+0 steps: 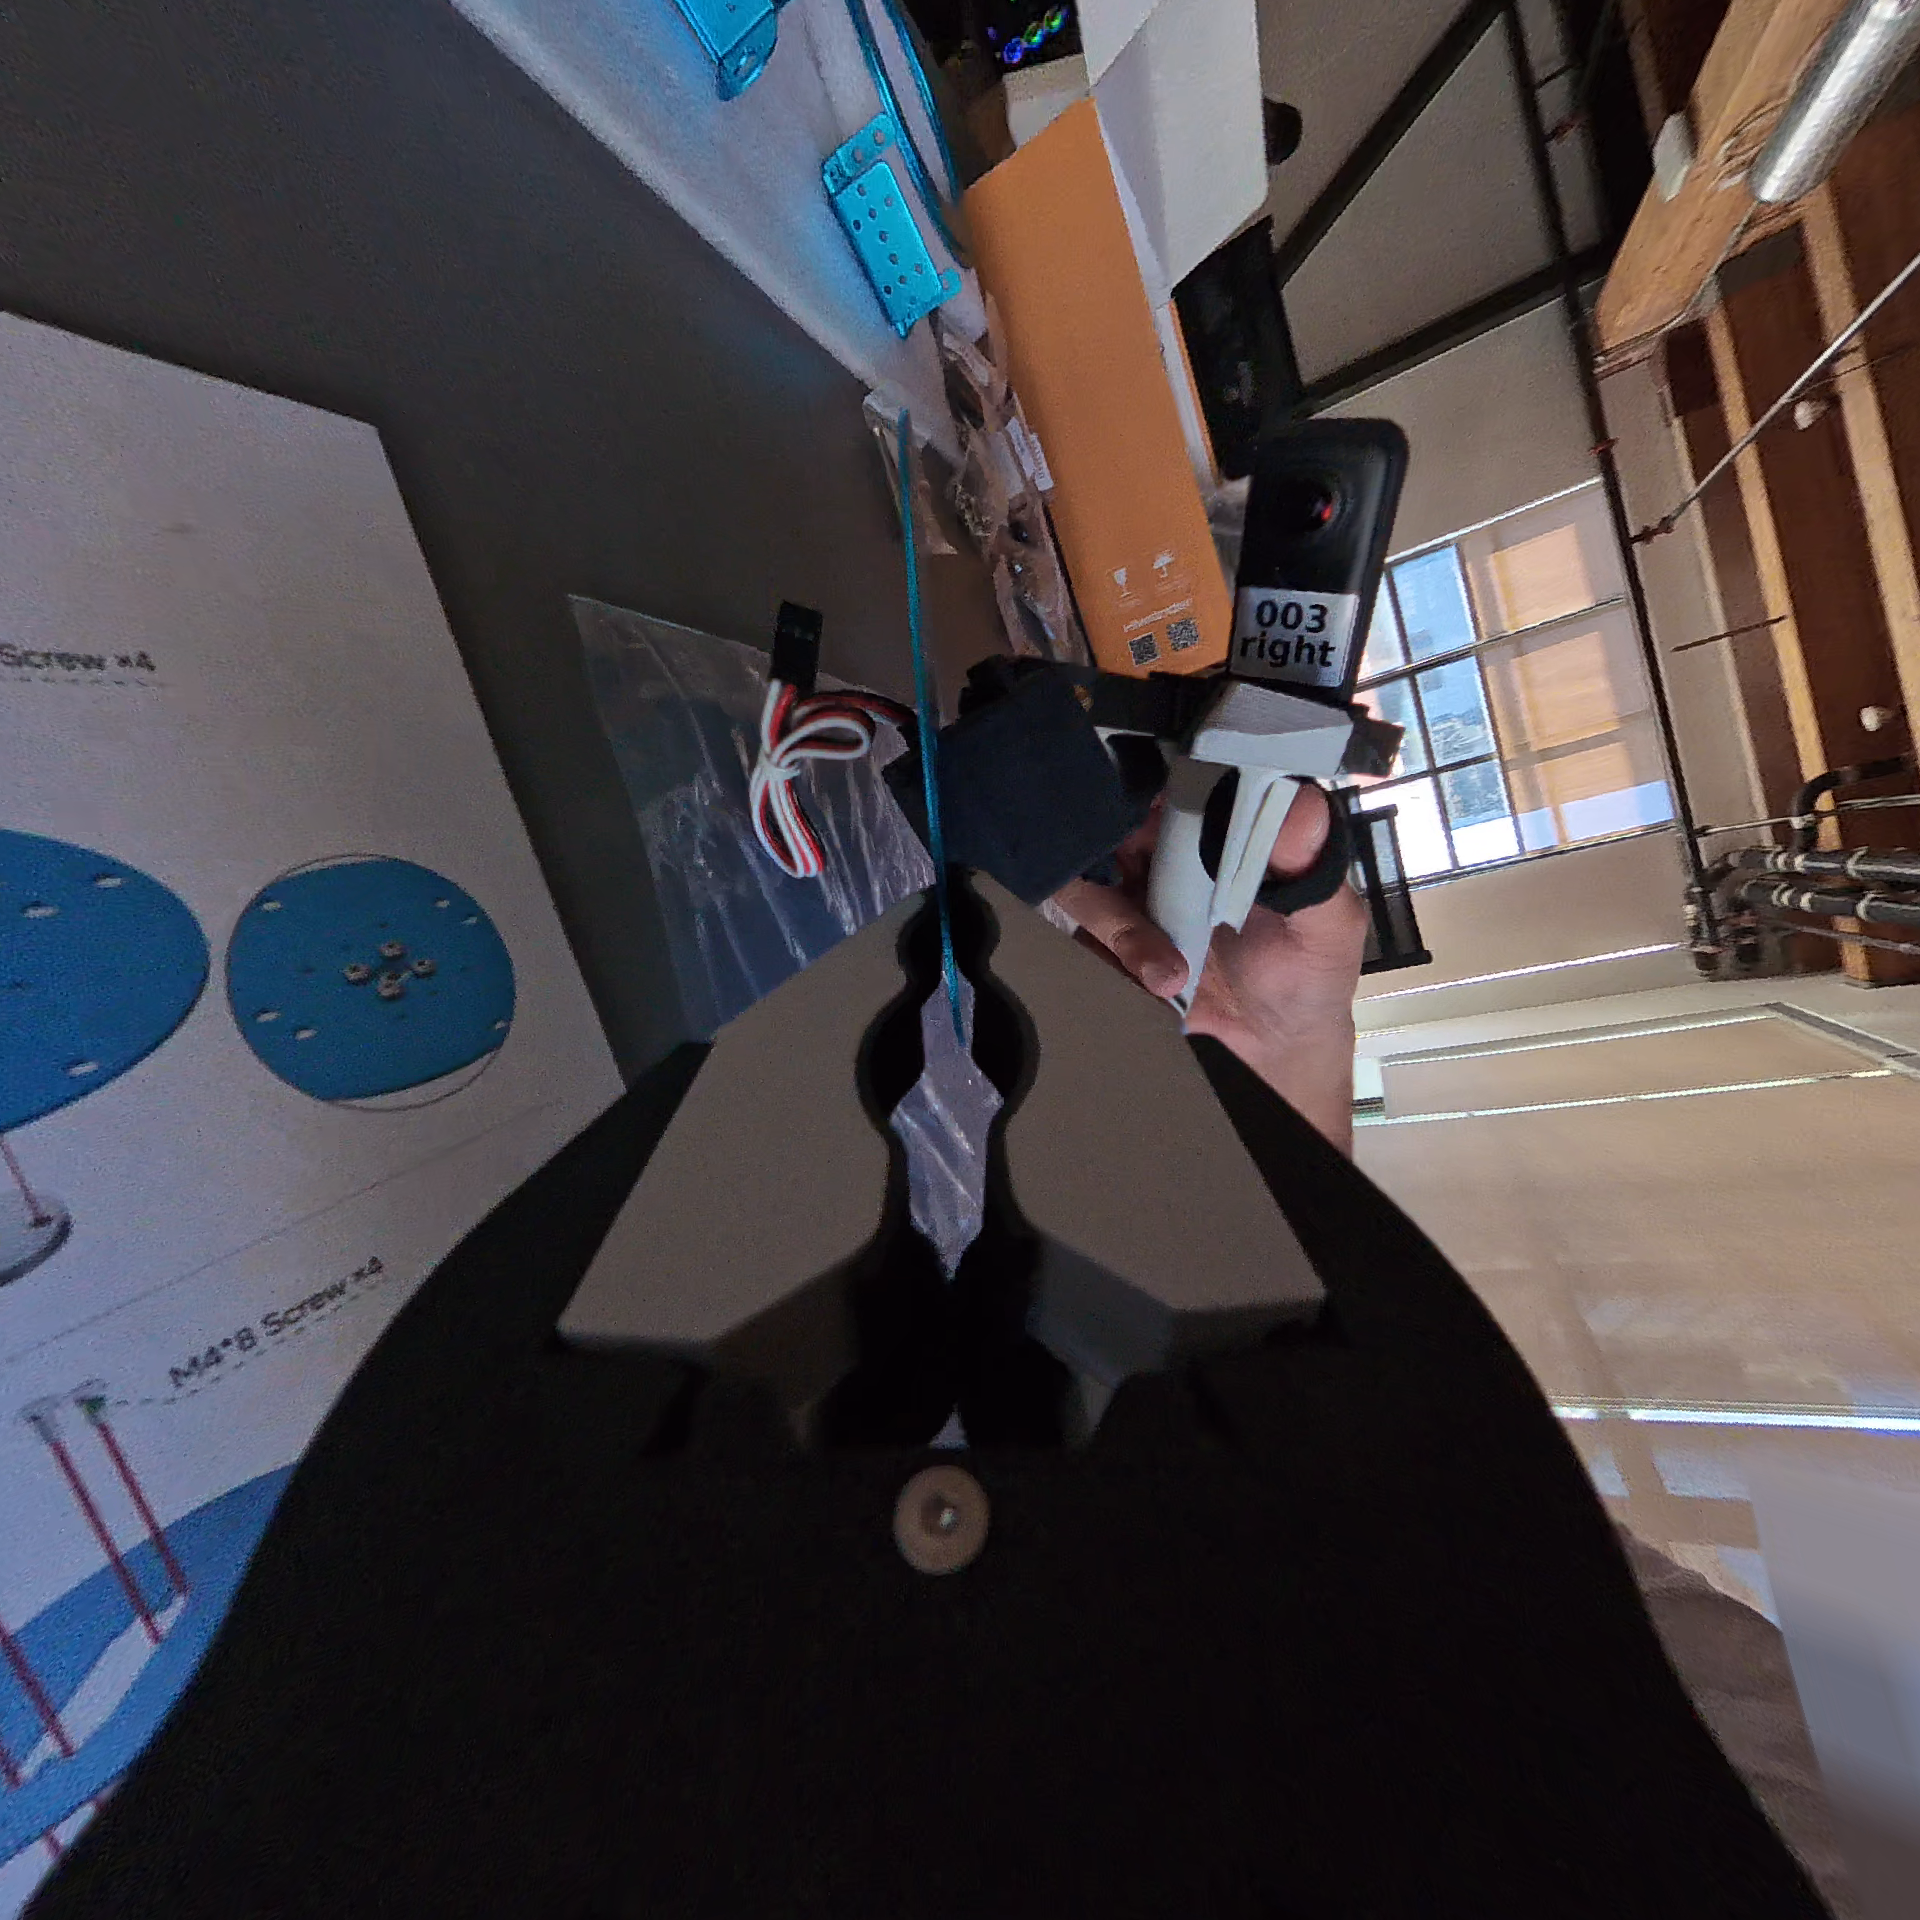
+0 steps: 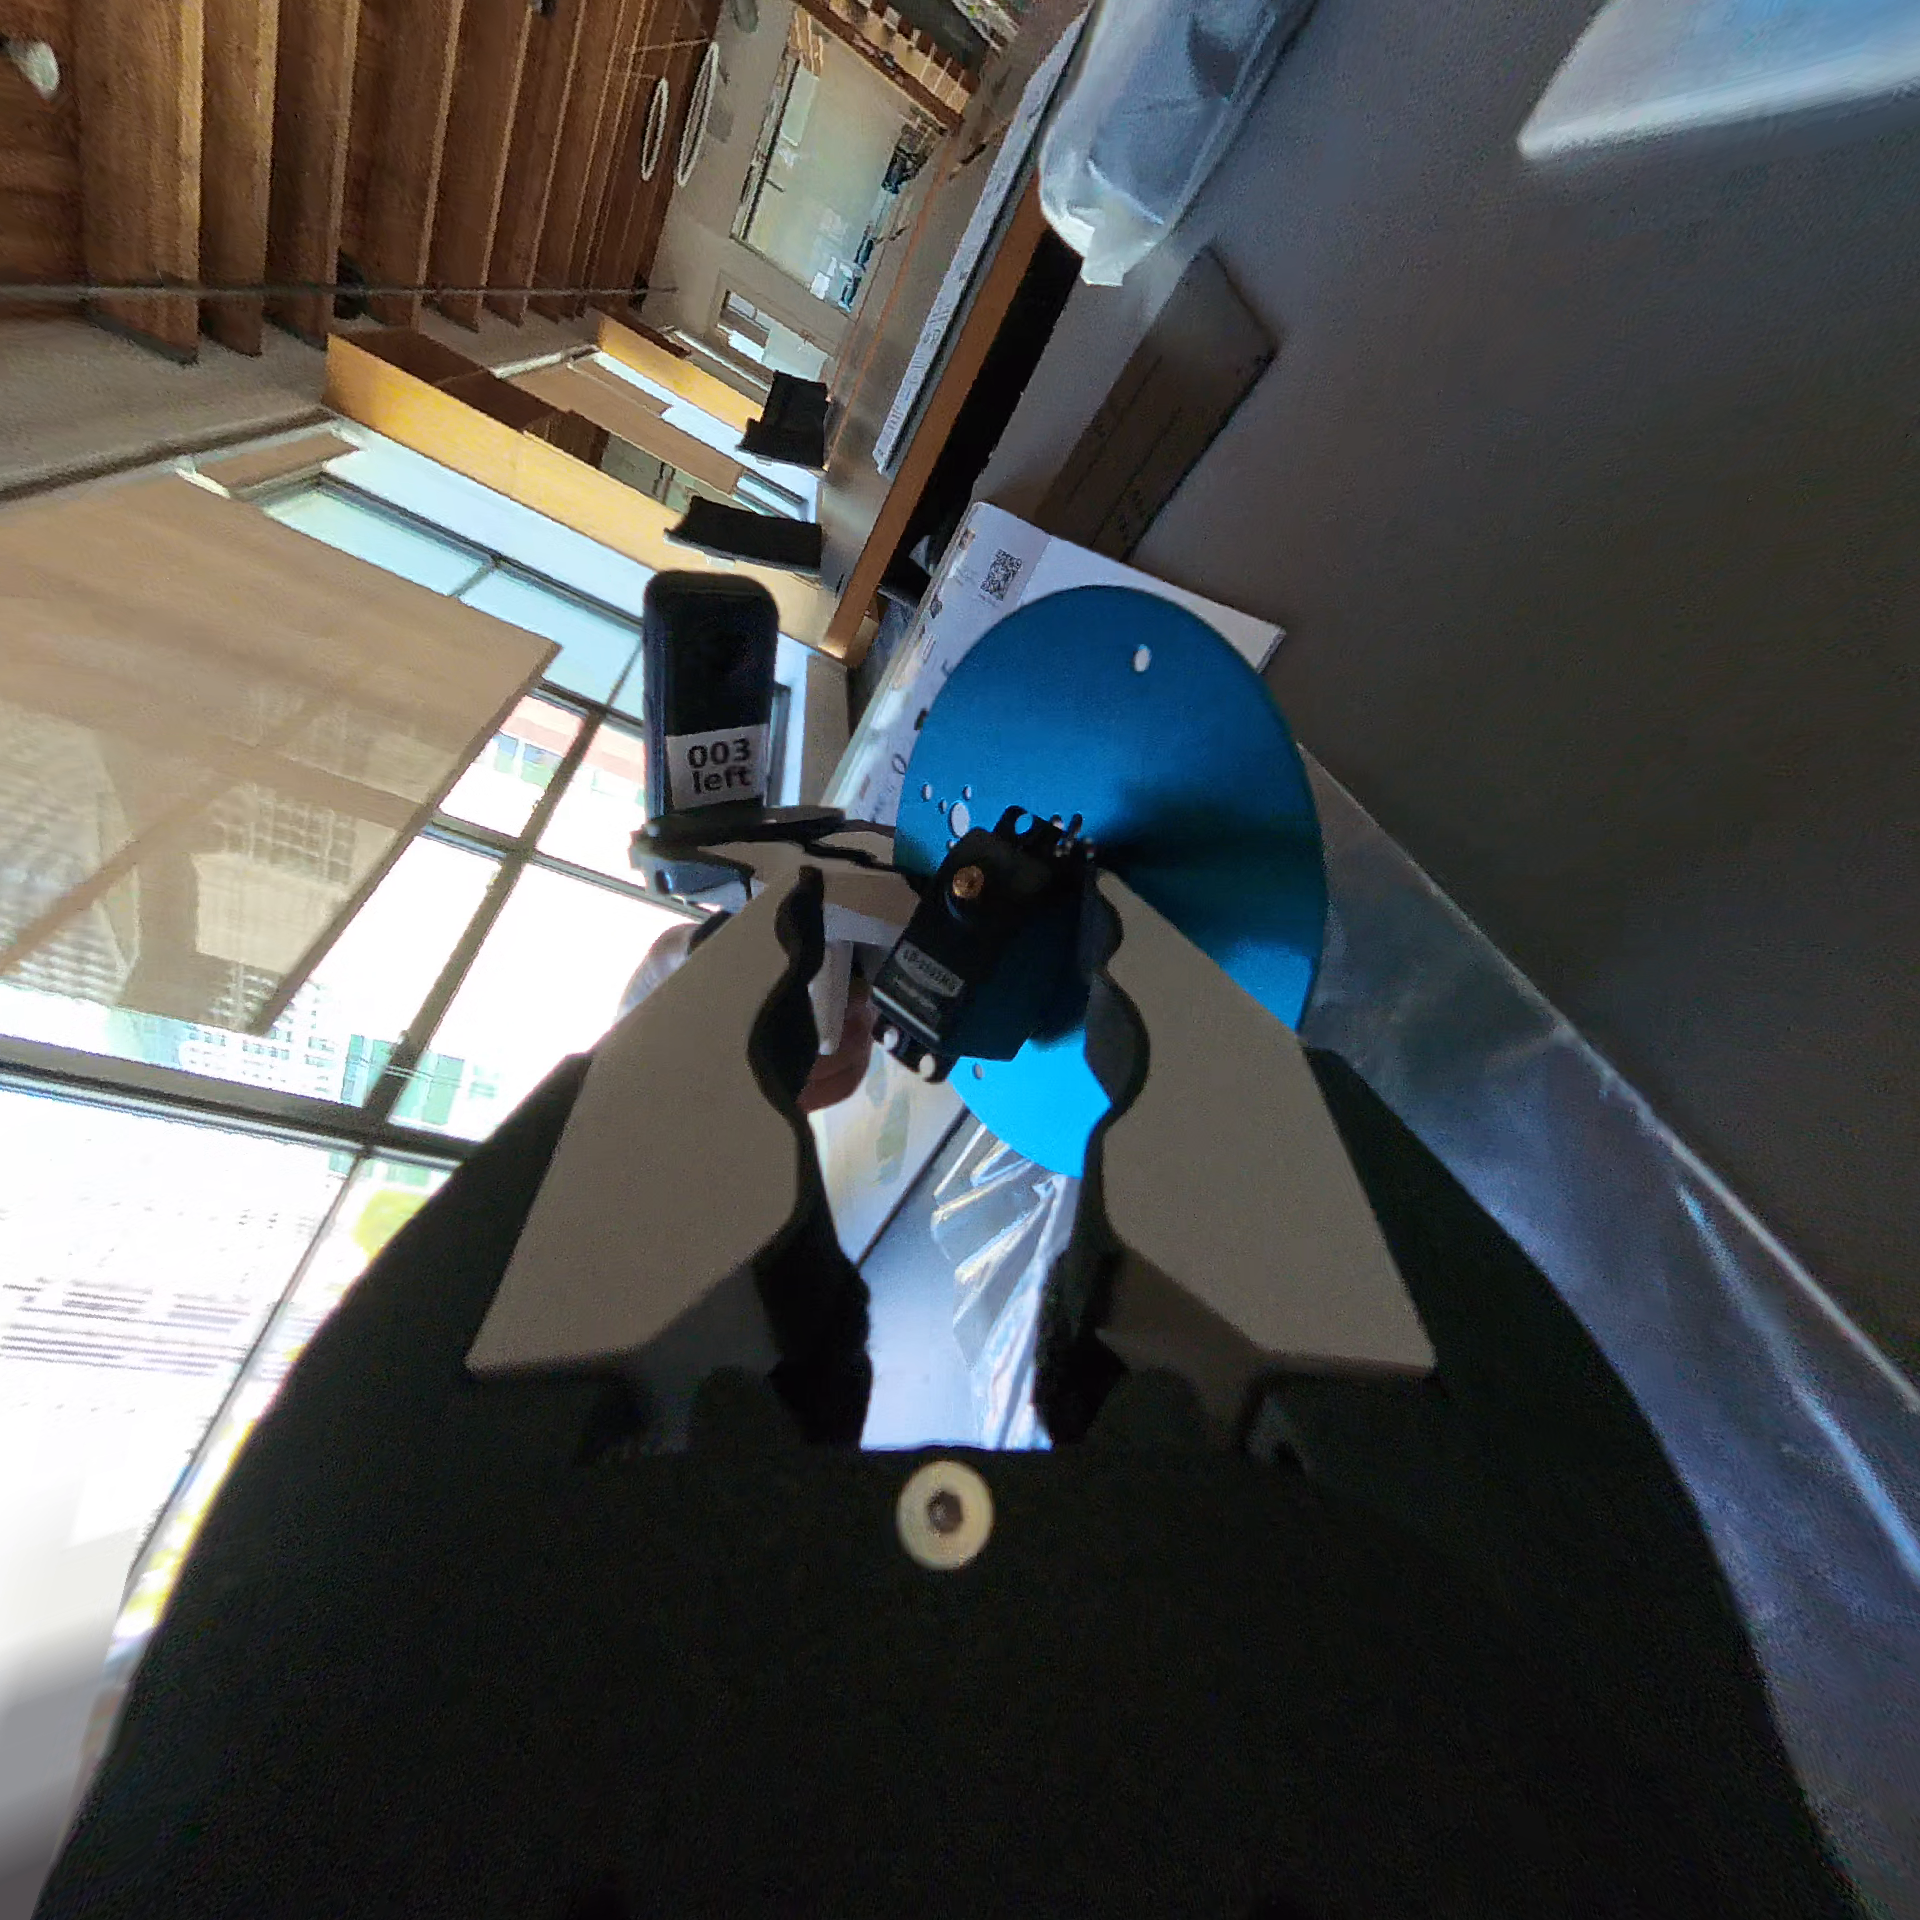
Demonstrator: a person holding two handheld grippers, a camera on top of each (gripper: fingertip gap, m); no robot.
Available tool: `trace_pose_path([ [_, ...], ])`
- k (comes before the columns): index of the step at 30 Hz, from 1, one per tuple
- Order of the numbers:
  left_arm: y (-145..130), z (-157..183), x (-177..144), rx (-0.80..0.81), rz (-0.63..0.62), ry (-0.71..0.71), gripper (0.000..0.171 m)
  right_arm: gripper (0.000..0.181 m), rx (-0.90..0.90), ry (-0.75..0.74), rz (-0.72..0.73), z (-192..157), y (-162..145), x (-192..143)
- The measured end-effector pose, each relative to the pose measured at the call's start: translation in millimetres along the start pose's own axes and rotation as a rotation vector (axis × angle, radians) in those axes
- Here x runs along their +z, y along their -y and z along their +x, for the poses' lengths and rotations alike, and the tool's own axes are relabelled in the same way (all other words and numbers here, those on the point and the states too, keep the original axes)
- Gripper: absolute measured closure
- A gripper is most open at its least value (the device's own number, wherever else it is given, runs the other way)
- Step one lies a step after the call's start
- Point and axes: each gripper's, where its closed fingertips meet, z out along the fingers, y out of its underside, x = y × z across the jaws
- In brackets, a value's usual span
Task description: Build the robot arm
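The left gripper [image 1: 951,925] has its fingers nearly closed on the thin edge of a blue disc [image 1: 928,727], which appears edge-on as a narrow blue line running up from between the fingertips. In the right wrist view the same disc shows face-on, round, with small holes.

The right gripper [image 2: 956,935] has its fingers set partly apart, and a black servo motor [image 2: 971,940] sits between their tips, against the face of the disc; whether the pads actually press on the servo cannot be told. A hand [image 1: 1262,977] grasps the white handle of the right gripper.

The servo's red-and-white cable [image 1: 800,774], bundled, hangs beside the disc, ahead of a clear plastic bag [image 1: 717,769] on the grey table [image 1: 416,260]. A white instruction sheet [image 1: 260,727] lies alongside. Farther off lie blue perforated brackets [image 1: 883,234] and an orange box [image 1: 1091,416].
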Motion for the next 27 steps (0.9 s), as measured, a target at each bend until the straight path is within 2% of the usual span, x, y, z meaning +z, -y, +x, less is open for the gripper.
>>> trace_pose_path([
  [2,-1,-5,-2,-0.001,0.004,0.001,0.171,0.127,-0.165,-0.035,-0.017,-4,2,-5],
  [6,-6,-11,-4,-0.033,-0.011,-0.049,0.171,0.107,-0.784,-0.129,-0.079,-9,-6,-14],
  [8,-8,-10,-4,-0.056,-0.019,-0.079,0.171,0.104,-1.003,-0.161,-0.13,-9,-20,-12],
  [13,-9,-10,-3,-0.038,-0.033,-0.078,0.171,0.105,-1.159,-0.232,-0.152,0,-28,4],
  [15,-12,-11,-1,-0.023,-0.046,-0.058,0.171,0.111,-1.205,-0.262,-0.182,6,-29,9],
  [18,-19,-13,3,0.02,-0.077,-0.015,0.171,0.142,-1.289,-0.294,-0.22,9,-31,14],
  [20,-19,-15,4,0.015,-0.075,-0.001,0.171,0.148,-1.333,-0.312,-0.237,10,-33,17],
  [24,-18,-17,3,0.009,-0.072,0.006,0.171,0.154,-1.484,-0.444,-0.225,11,-34,16],
  [27,-18,-17,2,0.023,-0.071,0.007,0.171,0.162,-1.491,-0.532,-0.234,10,-36,10],
])
